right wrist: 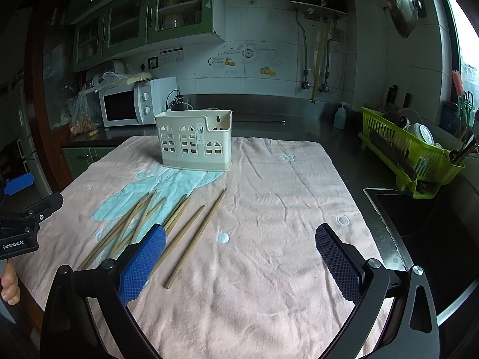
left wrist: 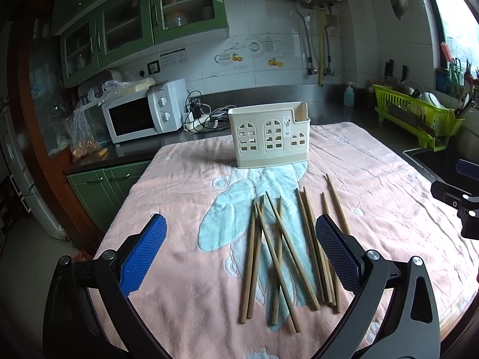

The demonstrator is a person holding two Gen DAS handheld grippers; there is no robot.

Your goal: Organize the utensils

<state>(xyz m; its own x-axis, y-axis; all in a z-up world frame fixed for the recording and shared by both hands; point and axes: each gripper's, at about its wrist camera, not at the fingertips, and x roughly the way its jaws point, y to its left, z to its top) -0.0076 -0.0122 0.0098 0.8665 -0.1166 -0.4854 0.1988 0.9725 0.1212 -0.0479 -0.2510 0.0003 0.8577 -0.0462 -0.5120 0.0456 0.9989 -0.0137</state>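
Nothing has gone into the holder (left wrist: 271, 135) yet, as far as I can see: the cream plastic caddy stands upright at the far end of the pink towel (right wrist: 269, 209) spread over the counter (right wrist: 299, 125), and no stick shows above its rim in either view.

All the chopsticks (left wrist: 281, 251) lie loose on the towel, well short of the holder. Most are a crossed heap on the pale blue patch; two (right wrist: 194, 236) lie a little apart on the pink, toward my right side.

My left tool (left wrist: 239, 252) hangs over the heap with its blue pads spread wide and nothing between them. My right tool (right wrist: 241, 258) is likewise spread and empty, hovering over bare towel with the two separate sticks just beside its left pad (right wrist: 143, 264).

So I judge the job is at its very start: every chopstick is left to be picked up and stood in the holder. The crossed ones will likely need sorting out one at a time, since lifting one may drag its neighbours.
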